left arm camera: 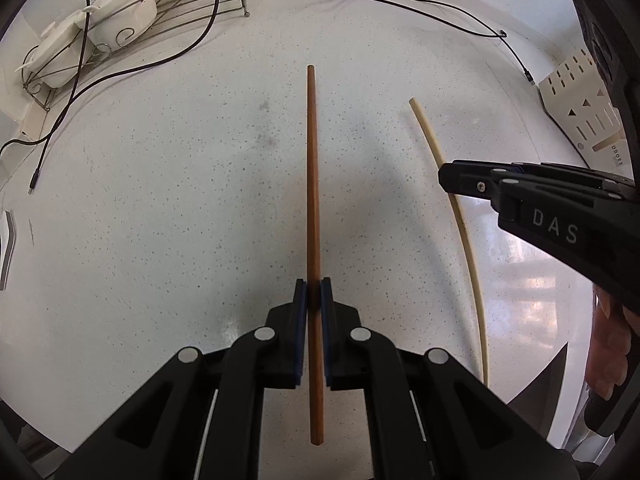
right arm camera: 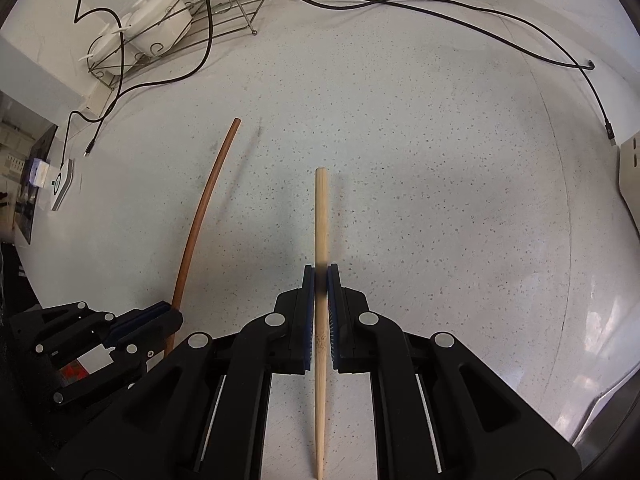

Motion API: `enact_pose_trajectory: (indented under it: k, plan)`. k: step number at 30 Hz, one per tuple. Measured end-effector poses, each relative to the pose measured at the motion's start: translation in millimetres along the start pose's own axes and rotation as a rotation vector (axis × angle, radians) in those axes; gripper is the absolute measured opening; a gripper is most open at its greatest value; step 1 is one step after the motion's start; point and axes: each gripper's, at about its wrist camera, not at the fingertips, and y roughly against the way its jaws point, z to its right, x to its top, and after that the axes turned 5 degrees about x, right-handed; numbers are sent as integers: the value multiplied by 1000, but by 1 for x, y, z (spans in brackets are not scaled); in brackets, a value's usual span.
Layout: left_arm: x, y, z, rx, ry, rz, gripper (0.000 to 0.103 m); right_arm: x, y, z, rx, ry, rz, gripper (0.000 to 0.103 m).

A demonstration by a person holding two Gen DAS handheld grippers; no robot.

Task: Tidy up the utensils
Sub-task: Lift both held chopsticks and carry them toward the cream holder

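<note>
My left gripper (left arm camera: 314, 286) is shut on a dark brown chopstick (left arm camera: 313, 184), which points straight ahead above the speckled white counter (left arm camera: 180, 200). My right gripper (right arm camera: 321, 274) is shut on a pale bamboo chopstick (right arm camera: 321, 216), also pointing ahead above the counter. In the left wrist view the right gripper (left arm camera: 448, 180) shows at the right, holding the pale chopstick (left arm camera: 430, 136). In the right wrist view the left gripper (right arm camera: 172, 314) shows at the lower left with the brown chopstick (right arm camera: 208, 192). The two chopsticks lie roughly parallel, apart.
A wire rack (left arm camera: 132, 36) with white lidded pots (left arm camera: 120, 12) stands at the back left. Black cables (left arm camera: 420, 4) trail across the back of the counter. A cream slotted holder (left arm camera: 580, 108) stands at the far right. A small white device (right arm camera: 60, 184) lies at the left edge.
</note>
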Motion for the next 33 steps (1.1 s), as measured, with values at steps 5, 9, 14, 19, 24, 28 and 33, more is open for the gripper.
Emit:
enact_pose_trajectory:
  k: [5, 9, 14, 19, 24, 28, 33]
  plan:
    - [5, 10, -12, -24, -6, 25, 6, 3, 20, 2, 13, -25, 59, 6]
    - [10, 13, -5, -34, -12, 44, 6, 3, 35, 7, 21, -47, 102, 6]
    - [15, 21, -5, -46, -26, 79, 6, 3, 51, 14, 36, -82, 158, 6]
    - [24, 33, 8, -56, -46, 130, 7, -2, 69, 26, 37, -118, 206, 6]
    - [35, 45, 23, -79, -70, 170, 7, -6, 90, 39, 16, -146, 261, 6]
    - [44, 55, 35, -98, -100, 202, 6, -11, 108, 53, -3, -171, 302, 6]
    - [57, 70, 60, -122, -154, 253, 6, -16, 136, 72, -27, -211, 373, 6]
